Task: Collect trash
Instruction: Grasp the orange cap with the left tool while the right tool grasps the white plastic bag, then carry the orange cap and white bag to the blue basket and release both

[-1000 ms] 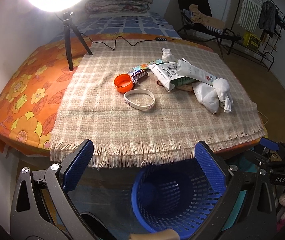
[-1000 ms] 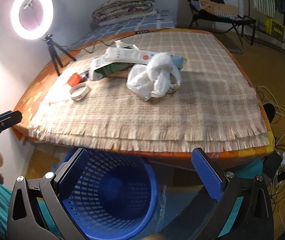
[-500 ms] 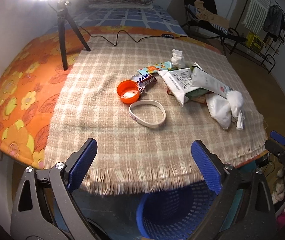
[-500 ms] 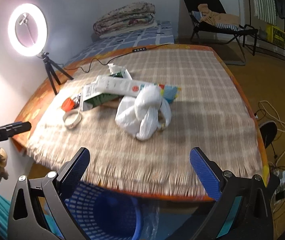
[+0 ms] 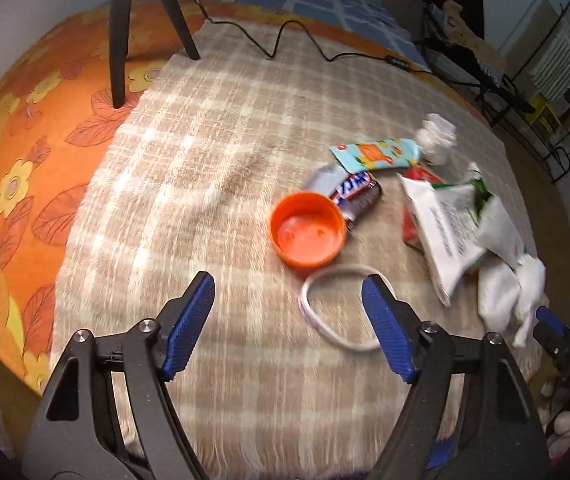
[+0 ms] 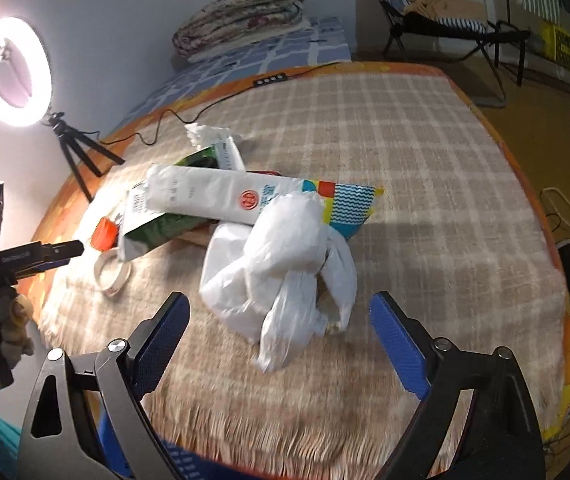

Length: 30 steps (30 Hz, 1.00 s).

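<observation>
Your left gripper is spread but its jaws are closing, with nothing pinched; the white ring lies on the checked blanket just beside its right finger, partly between the 2 fingers. Past it sit the orange cap and a candy bar wrapper. Your right gripper is also spread and closing, with the knotted white plastic bag between its fingers, not yet pressed. Behind lies the long white packet.

Blue basket mostly beneath blanket fringe
</observation>
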Each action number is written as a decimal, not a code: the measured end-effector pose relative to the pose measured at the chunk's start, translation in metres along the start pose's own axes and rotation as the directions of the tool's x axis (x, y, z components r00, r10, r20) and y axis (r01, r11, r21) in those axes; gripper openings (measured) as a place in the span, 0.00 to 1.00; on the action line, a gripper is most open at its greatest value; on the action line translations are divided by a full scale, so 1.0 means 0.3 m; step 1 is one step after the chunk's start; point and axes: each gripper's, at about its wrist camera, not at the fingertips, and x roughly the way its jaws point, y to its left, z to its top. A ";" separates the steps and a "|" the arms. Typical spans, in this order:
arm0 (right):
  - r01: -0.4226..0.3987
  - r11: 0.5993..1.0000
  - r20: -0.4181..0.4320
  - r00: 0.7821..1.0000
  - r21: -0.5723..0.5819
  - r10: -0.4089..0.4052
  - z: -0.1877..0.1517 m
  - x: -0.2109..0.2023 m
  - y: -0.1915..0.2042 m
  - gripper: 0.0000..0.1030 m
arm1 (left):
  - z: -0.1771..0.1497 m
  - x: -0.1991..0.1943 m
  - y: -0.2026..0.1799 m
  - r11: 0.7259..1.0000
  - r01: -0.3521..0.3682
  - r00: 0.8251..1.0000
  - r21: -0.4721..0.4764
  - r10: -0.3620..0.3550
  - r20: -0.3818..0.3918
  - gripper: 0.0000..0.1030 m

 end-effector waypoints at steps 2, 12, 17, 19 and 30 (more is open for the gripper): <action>-0.005 1.000 -0.010 1.000 0.009 0.005 0.011 0.024 -0.003 0.88 | 0.019 0.033 0.004 1.000 -0.009 1.000 0.004 0.009 -0.003 0.73; -0.036 0.998 -0.039 0.999 0.054 0.038 0.044 0.094 -0.010 0.67 | 0.068 0.128 -0.010 1.000 -0.011 0.999 0.020 0.011 -0.032 0.62; -0.046 0.998 -0.033 0.998 0.053 0.048 0.040 0.086 -0.014 0.62 | 0.077 0.137 -0.018 0.999 -0.025 0.999 0.039 0.026 -0.023 0.48; -0.050 0.998 -0.032 0.998 0.047 0.051 0.033 0.080 -0.010 0.57 | 0.082 0.139 -0.016 0.999 -0.028 0.999 0.037 0.028 -0.019 0.46; -0.085 0.995 0.017 0.996 0.042 0.084 -0.010 -0.021 -0.001 0.48 | 0.061 0.107 0.009 0.998 -0.050 0.999 0.041 0.050 0.009 0.46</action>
